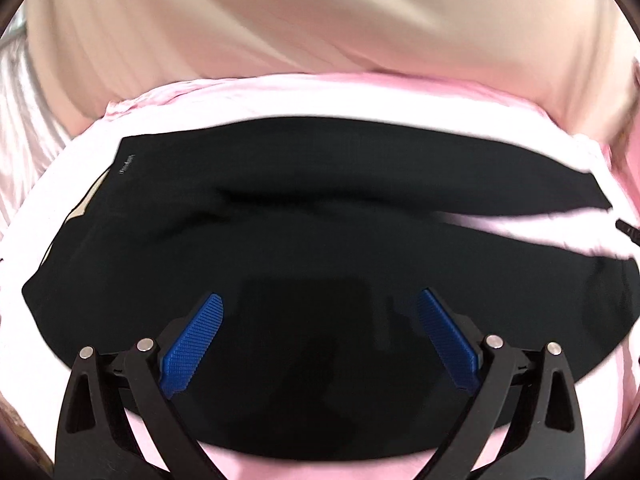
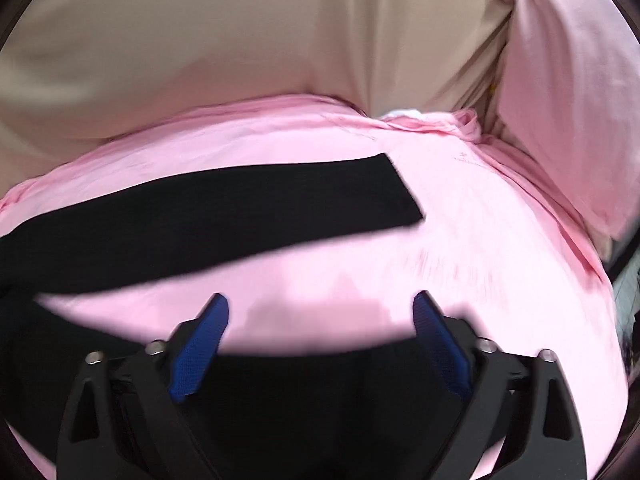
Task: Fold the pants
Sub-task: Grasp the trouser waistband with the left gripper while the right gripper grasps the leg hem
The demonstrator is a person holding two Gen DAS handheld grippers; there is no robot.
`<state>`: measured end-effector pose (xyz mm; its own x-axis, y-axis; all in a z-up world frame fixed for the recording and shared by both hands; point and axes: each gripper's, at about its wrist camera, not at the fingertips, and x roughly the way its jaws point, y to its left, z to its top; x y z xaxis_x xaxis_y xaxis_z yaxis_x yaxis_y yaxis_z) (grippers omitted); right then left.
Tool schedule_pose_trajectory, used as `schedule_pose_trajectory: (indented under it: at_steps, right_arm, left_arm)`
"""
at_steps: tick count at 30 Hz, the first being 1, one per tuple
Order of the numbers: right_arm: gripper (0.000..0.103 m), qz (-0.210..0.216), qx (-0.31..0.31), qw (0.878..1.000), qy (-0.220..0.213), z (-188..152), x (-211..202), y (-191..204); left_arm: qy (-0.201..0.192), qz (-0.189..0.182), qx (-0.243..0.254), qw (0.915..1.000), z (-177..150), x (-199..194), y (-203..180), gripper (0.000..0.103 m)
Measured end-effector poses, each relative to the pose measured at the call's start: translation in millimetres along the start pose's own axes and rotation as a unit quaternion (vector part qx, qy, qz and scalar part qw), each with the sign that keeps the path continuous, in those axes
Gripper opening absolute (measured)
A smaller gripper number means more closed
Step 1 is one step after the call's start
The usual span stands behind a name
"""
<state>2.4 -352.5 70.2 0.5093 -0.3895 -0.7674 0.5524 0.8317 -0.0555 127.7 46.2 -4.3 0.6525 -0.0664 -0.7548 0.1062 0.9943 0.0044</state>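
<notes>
Your left gripper (image 1: 320, 312) is hovering with its blue pads (image 1: 192, 344) spread wide apart, grasping nothing, right over the black pants (image 1: 280, 216). In that view the pants are lying flat across the pink sheet (image 1: 280, 96), stretching from 9 o'clock to 3 o'clock, with the two legs parting toward 3 o'clock. A small pale line of printing (image 1: 129, 165) is sitting on the cloth near 10 o'clock, but it is too small and blurred to read.

Your right gripper (image 2: 320, 312) is also spread open and empty, hanging over bare pink sheet (image 2: 460, 240) between the two legs. In this view, one leg (image 2: 224, 208) is running from 9 o'clock toward its cuff near 1 o'clock; more black cloth is lying under the gripper at 6 o'clock. A pink pillow (image 2: 568, 92) is resting at 2 o'clock against beige fabric (image 2: 200, 40).
</notes>
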Motion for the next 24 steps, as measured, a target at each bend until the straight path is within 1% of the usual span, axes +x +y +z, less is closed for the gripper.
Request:
schedule_pose_trajectory:
  at_steps: [2, 4, 6, 7, 9, 10, 11, 12, 15, 16, 17, 18, 20, 21, 22, 23, 24]
  right_arm:
    - [0.041, 0.006, 0.013, 1.000, 0.022, 33.2, 40.4, -24.1]
    - [0.039, 0.007, 0.019, 0.999, 0.031, 54.0, 66.9, -37.7]
    - [0.039, 0.019, 0.027, 0.998, 0.044, 73.1, 94.3, -46.8]
    - [0.040, 0.028, 0.027, 0.998, 0.046, 78.2, 101.8, -47.3]
    - [0.040, 0.036, 0.021, 0.998, 0.052, 84.4, 114.5, -43.5]
    - [0.042, 0.036, 0.016, 0.998, 0.055, 89.7, 122.9, -40.2]
    - [0.043, 0.036, 0.017, 0.998, 0.058, 93.8, 129.3, -38.6]
    - [0.044, 0.036, 0.018, 0.997, 0.060, 96.2, 132.9, -36.8]
    - [0.044, 0.034, 0.019, 0.997, 0.065, 103.8, 143.3, -34.3]
    - [0.044, 0.035, 0.019, 0.997, 0.063, 104.5, 145.3, -33.4]
    - [0.044, 0.034, 0.017, 0.997, 0.063, 105.0, 146.8, -32.2]
    - [0.044, 0.033, 0.015, 0.997, 0.061, 105.4, 147.4, -31.1]
    - [0.046, 0.033, 0.012, 0.998, 0.060, 105.7, 149.1, -32.2]
    - [0.049, 0.034, 0.012, 0.998, 0.060, 105.1, 150.2, -32.2]
    - [0.059, 0.033, 0.017, 0.998, 0.059, 104.1, 151.0, -32.8]
    - [0.061, 0.036, 0.020, 0.997, 0.058, 102.8, 152.0, -32.8]
    - [0.061, 0.035, 0.019, 0.998, 0.057, 101.6, 152.0, -32.4]
  left_arm:
    - [-0.007, 0.014, -0.027, 0.9995, 23.9, 10.2, 35.5, 0.096]
    - [-0.014, 0.021, -0.036, 0.9990, 42.4, 19.2, 63.7, 0.096]
    - [-0.013, 0.052, -0.045, 0.9975, 64.4, 34.5, 97.6, 0.097]
    - [-0.009, 0.058, -0.049, 0.9971, 75.0, 43.1, 114.3, 0.097]
    - [-0.007, 0.097, -0.069, 0.9929, 97.0, 60.8, 150.0, 0.097]
    - [-0.008, 0.098, -0.076, 0.9923, 107.7, 69.0, 166.7, 0.097]
    - [-0.009, 0.114, -0.095, 0.9889, 120.0, 79.2, 188.0, 0.097]
    - [-0.009, 0.120, -0.108, 0.9868, 126.9, 84.8, 202.7, 0.097]
    - [0.011, 0.106, -0.152, 0.9825, 150.8, 113.4, 251.5, 0.097]
    - [0.019, 0.098, -0.160, 0.9821, 155.4, 122.4, 261.7, 0.097]
    - [0.028, 0.098, -0.168, 0.9805, 160.5, 132.0, 273.1, 0.097]
    - [0.042, 0.097, -0.181, 0.9778, 163.6, 144.3, 285.5, 0.097]
    - [0.058, 0.072, -0.195, 0.9763, 162.9, 159.1, 295.4, 0.097]
    - [0.069, 0.062, -0.210, 0.9733, 162.6, 166.6, 302.1, 0.097]
    - [0.073, 0.050, -0.218, 0.9720, 160.9, 171.4, 302.8, 0.097]
    - [0.080, 0.035, -0.223, 0.9709, 161.2, 179.2, 305.0, 0.097]
    - [0.084, 0.030, -0.223, 0.9708, 160.0, 181.8, 302.4, 0.096]
